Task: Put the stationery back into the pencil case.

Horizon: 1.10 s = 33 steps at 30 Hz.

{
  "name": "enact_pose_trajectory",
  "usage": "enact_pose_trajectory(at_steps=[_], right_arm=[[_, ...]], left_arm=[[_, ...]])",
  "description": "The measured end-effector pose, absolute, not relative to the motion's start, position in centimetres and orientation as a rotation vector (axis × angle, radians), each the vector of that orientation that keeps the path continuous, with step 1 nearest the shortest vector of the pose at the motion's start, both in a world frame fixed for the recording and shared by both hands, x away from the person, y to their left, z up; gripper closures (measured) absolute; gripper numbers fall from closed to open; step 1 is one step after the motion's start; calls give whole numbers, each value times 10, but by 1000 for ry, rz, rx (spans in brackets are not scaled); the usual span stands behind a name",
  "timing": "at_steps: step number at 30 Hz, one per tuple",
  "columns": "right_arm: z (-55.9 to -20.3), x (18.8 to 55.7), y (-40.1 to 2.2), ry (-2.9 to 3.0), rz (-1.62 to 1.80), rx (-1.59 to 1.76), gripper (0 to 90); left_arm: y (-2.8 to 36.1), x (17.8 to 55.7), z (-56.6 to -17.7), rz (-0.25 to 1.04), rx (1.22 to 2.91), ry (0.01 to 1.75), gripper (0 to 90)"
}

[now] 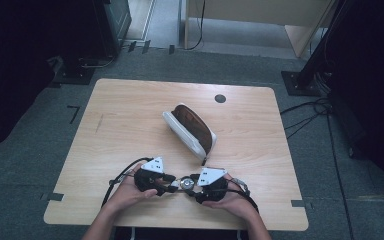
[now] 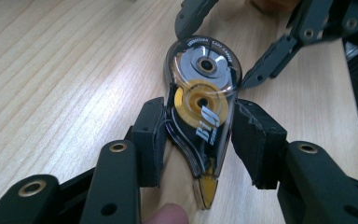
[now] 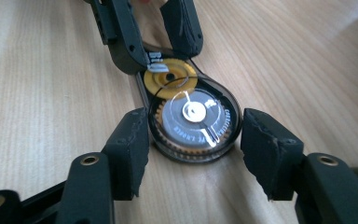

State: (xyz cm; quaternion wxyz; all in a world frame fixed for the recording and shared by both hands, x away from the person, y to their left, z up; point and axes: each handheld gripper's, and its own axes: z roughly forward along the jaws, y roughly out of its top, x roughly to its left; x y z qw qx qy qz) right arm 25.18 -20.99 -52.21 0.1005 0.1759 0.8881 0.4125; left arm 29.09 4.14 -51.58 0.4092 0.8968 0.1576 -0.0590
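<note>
from the high view the person's two hands sit together at the near edge of the bench (image 1: pixel 130 115), the left claw (image 1: pixel 166 187) and the right claw (image 1: pixel 200 186) pointing at each other with a small correction tape dispenser (image 1: pixel 185 183) between them; farther back, mid-bench, an open pencil case (image 1: pixel 190 129) lies on its side with its brown lining showing, well apart from the hands. in the left gripper view the left claw (image 2: pixel 196 140) has its two pads pressed against the narrow, tapering waist of the correction tape dispenser (image 2: pixel 204 93), so it is closed on it, the yellow tip pointing back toward the camera, and the other claw's black links reach in around the round end. in the right gripper view the right claw (image 3: pixel 193 135) stands part open around the round end of the correction tape dispenser (image 3: pixel 191 116): its left pad looks to be touching the casing, its right pad stands just clear of it, so i'd say it has no real hold yet. to my eye this is mid-handover, or a two-claw grip half made; the dispenser is picked out and held low at the bench, and if it is meant for the case, that carry and drop is all left to do.
</note>
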Motion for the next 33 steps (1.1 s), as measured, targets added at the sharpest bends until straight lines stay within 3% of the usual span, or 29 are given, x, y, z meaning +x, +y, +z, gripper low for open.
enact_pose_trajectory(at_steps=[4, 15, 27, 30, 33], right_arm=[[-522, 250, -212, 2629, 1227, 534, 479], [-522, 251, -210, 2617, 1207, 540, 336], [-523, 255, -200, 2654, 1212, 555, 273], [-523, 256, -198, 2658, 1217, 560, 281], [-523, 257, -198, 2667, 1223, 569, 311]], left_arm=[[51, 288, -515, -137, 2276, 374, 552], [64, 269, -513, -6, 2323, 311, 503], [72, 264, -513, 82, 2327, 336, 748], [72, 265, -513, 98, 2321, 346, 812], [73, 266, -514, 92, 2315, 342, 819]])
